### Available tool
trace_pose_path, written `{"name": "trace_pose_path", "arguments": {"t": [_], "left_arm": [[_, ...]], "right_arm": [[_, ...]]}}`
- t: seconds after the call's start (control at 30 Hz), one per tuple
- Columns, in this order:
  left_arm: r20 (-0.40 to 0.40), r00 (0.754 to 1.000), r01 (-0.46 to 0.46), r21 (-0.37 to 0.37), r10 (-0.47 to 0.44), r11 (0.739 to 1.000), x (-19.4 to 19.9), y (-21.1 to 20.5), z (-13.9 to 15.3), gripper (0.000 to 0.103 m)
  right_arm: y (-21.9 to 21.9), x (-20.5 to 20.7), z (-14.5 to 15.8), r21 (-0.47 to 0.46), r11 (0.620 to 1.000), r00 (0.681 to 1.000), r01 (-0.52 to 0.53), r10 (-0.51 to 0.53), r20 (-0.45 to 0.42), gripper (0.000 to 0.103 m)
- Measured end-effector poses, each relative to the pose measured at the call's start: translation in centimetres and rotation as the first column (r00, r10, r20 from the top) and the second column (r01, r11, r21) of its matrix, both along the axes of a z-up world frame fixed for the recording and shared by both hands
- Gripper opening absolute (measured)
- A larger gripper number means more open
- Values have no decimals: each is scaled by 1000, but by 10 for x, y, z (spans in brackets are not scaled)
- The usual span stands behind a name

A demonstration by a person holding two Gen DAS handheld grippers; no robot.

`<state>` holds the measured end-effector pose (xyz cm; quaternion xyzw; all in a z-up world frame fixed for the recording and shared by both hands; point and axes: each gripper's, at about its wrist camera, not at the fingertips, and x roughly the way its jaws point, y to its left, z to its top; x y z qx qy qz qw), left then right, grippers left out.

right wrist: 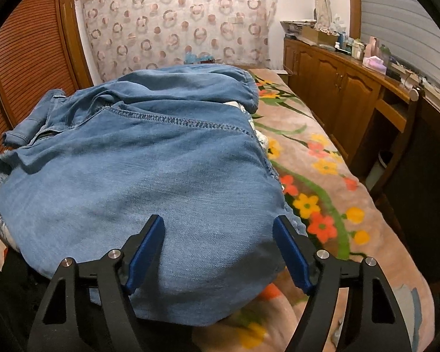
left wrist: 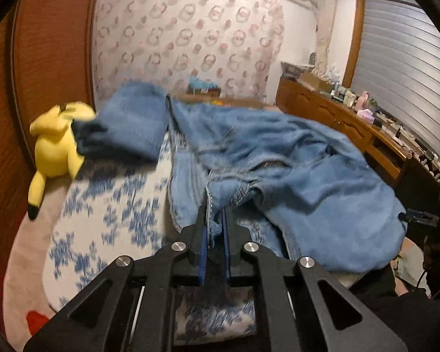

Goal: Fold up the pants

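Light blue denim pants (left wrist: pixel 278 152) lie rumpled across the bed. In the left wrist view my left gripper (left wrist: pixel 213 220) is shut on a stitched edge of the pants, which rises in a fold between its blue pads. In the right wrist view the pants (right wrist: pixel 149 158) spread wide under my right gripper (right wrist: pixel 218 223). Its fingers stand apart over the near end of the denim, pads not pressing on it. The far end of the pants is bunched near the headboard.
A yellow plush toy (left wrist: pixel 55 146) sits at the left by a brown slatted wardrobe (left wrist: pixel 44 58). A folded blue cloth (left wrist: pixel 132 123) lies beside it. The flowered bedcover (right wrist: pixel 322 182) is bare on the right. A wooden cabinet (right wrist: pixel 337 94) with clutter lines the right wall.
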<state>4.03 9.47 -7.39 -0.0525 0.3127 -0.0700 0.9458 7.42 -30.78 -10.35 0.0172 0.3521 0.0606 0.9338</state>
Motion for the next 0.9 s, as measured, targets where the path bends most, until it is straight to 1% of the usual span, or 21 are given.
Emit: {"name": "trace_pose_path", "arguments": {"t": [0.1,0.2,0.3,0.47,0.6,0.67,0.73,0.8,0.9], "left_arm": [[41,999,18,29,-20,999,11,-6,19,9],[67,997,27,47,-30,999,30,-10,31,9],[84,995,40,59,-45,997,49,-15,41,9],[107,992,57,106,-69,993,84,-30,56,9],[105,992,55,134,-70,989,119,-35,64,9],[93,993,54,144,-68,988,136,-36,63,9],[64,996,57,154,-67,987,156,-38,57,9],[44,998,46,165,-54,985,172,-40,49,9],[-6,999,35,168,-34,985,192,-41,28,9]], "right_arm": [[-1,0,1,4,1000,1000,2,-2,2,78],[0,0,4,14,1000,1000,0,0,12,78],[3,0,11,26,1000,999,-13,12,36,78],[16,4,20,50,997,996,-51,47,77,78],[26,8,25,47,995,991,-92,87,104,78],[30,9,27,41,993,987,-113,108,116,78],[31,9,27,36,991,984,-131,125,124,78],[31,9,26,32,989,982,-144,139,128,78],[29,9,21,36,987,981,-159,153,123,78]]}}
